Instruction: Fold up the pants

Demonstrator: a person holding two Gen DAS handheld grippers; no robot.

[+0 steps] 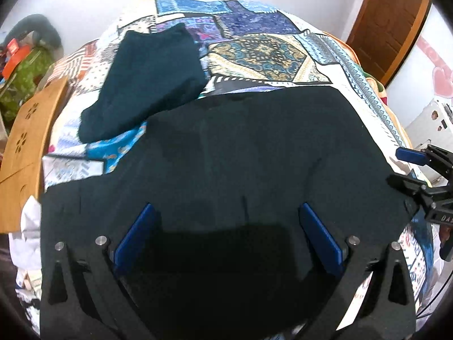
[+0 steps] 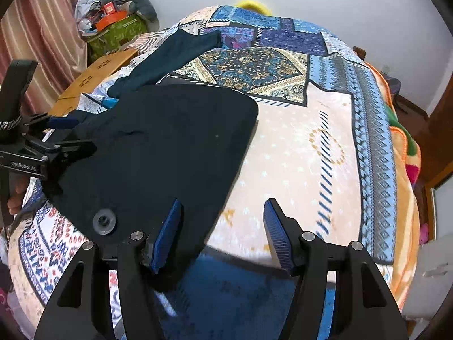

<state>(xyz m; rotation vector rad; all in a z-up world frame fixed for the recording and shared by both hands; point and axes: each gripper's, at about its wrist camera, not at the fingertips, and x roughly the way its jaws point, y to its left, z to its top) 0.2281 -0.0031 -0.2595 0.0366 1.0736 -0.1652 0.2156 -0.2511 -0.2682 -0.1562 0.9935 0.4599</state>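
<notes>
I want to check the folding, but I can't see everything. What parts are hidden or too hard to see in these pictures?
- Near edge of the black pants: left wrist view, covered by the left tool and its shadow.
- Bedspread near the right tool: right wrist view, blurred.
- Teal folded garment: right wrist view, its near end hidden behind the pants.
- Cluttered green box: too small to tell its contents.

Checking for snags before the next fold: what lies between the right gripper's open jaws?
In the right wrist view, only the patterned bedspread shows between the right gripper jaws. The black pants edge sits beside its left jaw.
</notes>
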